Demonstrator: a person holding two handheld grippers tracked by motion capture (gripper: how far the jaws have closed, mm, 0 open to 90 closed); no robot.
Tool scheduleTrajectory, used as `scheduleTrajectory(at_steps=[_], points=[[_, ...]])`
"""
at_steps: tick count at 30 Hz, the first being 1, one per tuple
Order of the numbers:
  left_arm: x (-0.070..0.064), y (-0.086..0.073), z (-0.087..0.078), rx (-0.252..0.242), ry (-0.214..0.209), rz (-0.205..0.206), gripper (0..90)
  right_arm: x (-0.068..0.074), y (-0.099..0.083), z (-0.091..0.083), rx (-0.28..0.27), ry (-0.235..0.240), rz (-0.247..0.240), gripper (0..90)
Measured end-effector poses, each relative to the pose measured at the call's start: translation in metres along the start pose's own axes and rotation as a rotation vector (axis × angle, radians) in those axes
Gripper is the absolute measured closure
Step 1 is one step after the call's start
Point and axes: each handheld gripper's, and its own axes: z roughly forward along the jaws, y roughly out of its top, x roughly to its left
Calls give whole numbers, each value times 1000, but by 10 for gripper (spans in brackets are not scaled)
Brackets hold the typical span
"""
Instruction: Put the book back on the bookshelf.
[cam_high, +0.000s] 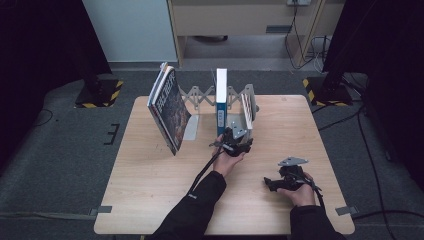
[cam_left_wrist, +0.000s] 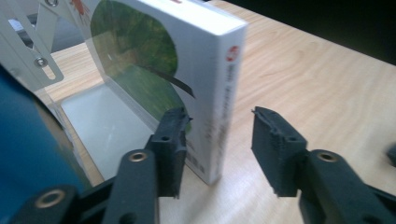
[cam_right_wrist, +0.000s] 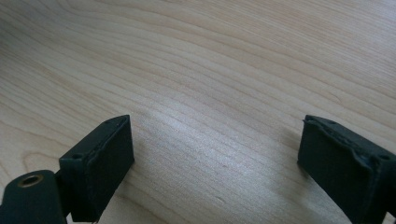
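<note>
Book with the white spine (cam_high: 247, 111) is seen from the high view standing at the right end of the metal rack (cam_high: 200, 97) on the desk (cam_high: 150, 180), with the left hand-held gripper (cam_high: 234, 142) just before it. From the left gripper view, the spine (cam_left_wrist: 224, 102) is found between open jaws, not yet pinched; it is judged stiff, smooth and light, best held low across the spine. From the right gripper view, the right hand-held gripper (cam_right_wrist: 215, 168) is wide open over bare wood, holding nothing.

Lab, black curtains (cam_high: 35, 45), hazard-taped stands (cam_high: 97, 94)
</note>
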Motion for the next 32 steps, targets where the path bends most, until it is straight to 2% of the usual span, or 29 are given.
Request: scheduleTrajectory(at_steps=[2, 3, 6, 9, 13, 17, 20, 25, 27, 32], points=[[-1, -3, -11, 3, -19, 5, 483, -1, 0, 0, -2, 0, -3, 119], [-1, -4, -17, 6, -21, 18, 481, -1, 1, -1, 2, 0, 4, 137], [1, -9, -34, 12, -29, 18, 447, -2, 2, -2, 7, 10, 19, 159], [6, -15, -51, 18, -42, -14, 405, -3, 4, -4, 0, 16, 17, 169], [13, -25, -74, 31, -36, -42, 363, -3, 5, -7, -17, 13, 26, 171], [19, -40, -94, 66, -37, -37, 337, -5, 5, -9, -29, 7, 28, 171], [24, -53, -108, 88, -50, -54, 313, -6, 5, -10, -29, 5, 37, 170], [38, -78, -127, 134, -30, -63, 269, -7, 5, -11, -32, -2, 32, 168], [45, -85, -133, 154, -23, -84, 248, -6, 5, -12, -31, -3, 34, 167], [59, -100, -146, 195, -3, -91, 217, -7, 3, -13, -26, 0, 38, 163]])
